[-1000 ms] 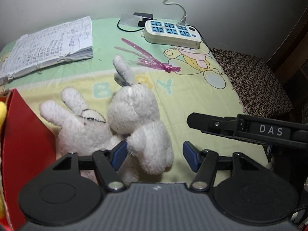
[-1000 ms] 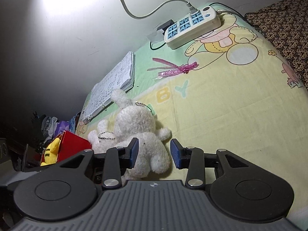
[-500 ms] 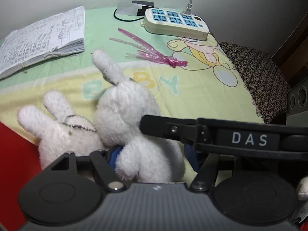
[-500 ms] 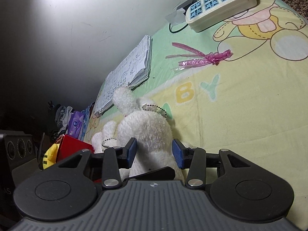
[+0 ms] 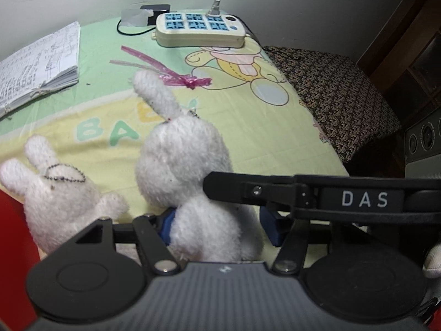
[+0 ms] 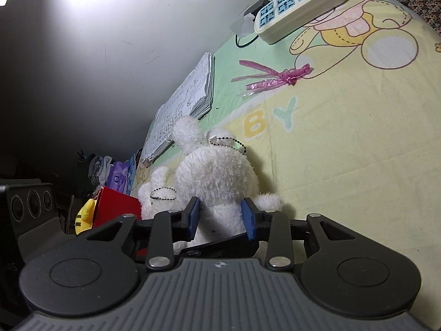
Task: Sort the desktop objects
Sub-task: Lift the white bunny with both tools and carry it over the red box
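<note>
Grippers first: the right gripper has its blue pads pinching the body of the larger white plush rabbit, and the left gripper straddles the same rabbit from the other side, its left pad touching the fur; whether it truly clamps, I cannot tell. At nine o'clock, just beside it, lies a second white rabbit with a bead chain. Two rabbits, then. Past that, a red box holds one yellow toy. The surface is a pastel baby-print cloth. At twelve o'clock: one pink ribbon, one power strip, and, at ten, one notebook. Grey wall behind.
</note>
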Demonstrator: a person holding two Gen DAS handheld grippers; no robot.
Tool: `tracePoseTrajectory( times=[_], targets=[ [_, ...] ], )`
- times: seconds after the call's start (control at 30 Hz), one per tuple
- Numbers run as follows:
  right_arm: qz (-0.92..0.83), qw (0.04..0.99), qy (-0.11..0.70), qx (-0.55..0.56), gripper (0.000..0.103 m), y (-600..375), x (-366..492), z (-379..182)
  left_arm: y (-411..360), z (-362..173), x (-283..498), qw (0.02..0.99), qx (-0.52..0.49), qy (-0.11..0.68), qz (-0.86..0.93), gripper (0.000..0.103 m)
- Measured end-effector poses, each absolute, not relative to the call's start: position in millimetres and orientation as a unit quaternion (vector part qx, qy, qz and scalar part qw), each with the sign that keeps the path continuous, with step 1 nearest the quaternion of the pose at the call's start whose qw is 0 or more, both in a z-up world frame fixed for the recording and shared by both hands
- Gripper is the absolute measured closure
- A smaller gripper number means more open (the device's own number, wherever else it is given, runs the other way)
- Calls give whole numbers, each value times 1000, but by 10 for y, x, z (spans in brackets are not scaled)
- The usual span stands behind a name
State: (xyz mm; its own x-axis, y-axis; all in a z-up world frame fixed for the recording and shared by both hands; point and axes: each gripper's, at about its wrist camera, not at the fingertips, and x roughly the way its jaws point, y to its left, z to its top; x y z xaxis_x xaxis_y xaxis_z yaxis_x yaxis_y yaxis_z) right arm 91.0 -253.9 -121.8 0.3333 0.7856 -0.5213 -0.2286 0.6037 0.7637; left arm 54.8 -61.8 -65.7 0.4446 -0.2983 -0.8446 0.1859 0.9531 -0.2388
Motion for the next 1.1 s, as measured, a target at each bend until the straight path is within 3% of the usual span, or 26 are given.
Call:
tracePoseTrajectory(
  times=[0.43, 0.83, 1.1],
  targets=[
    [297, 806, 416, 297, 67, -2793, 158, -628, -671, -31, -142, 875, -18, 442, -196, 44],
    [337, 836, 345, 262, 67, -2002, -423, 108, 569, 686, -852, 923, -11, 354, -153, 44],
    [401, 816, 328, 255, 67, -924, -534, 333, 1591, 784, -1119, 933, 15, 351, -78, 44]
  ],
)
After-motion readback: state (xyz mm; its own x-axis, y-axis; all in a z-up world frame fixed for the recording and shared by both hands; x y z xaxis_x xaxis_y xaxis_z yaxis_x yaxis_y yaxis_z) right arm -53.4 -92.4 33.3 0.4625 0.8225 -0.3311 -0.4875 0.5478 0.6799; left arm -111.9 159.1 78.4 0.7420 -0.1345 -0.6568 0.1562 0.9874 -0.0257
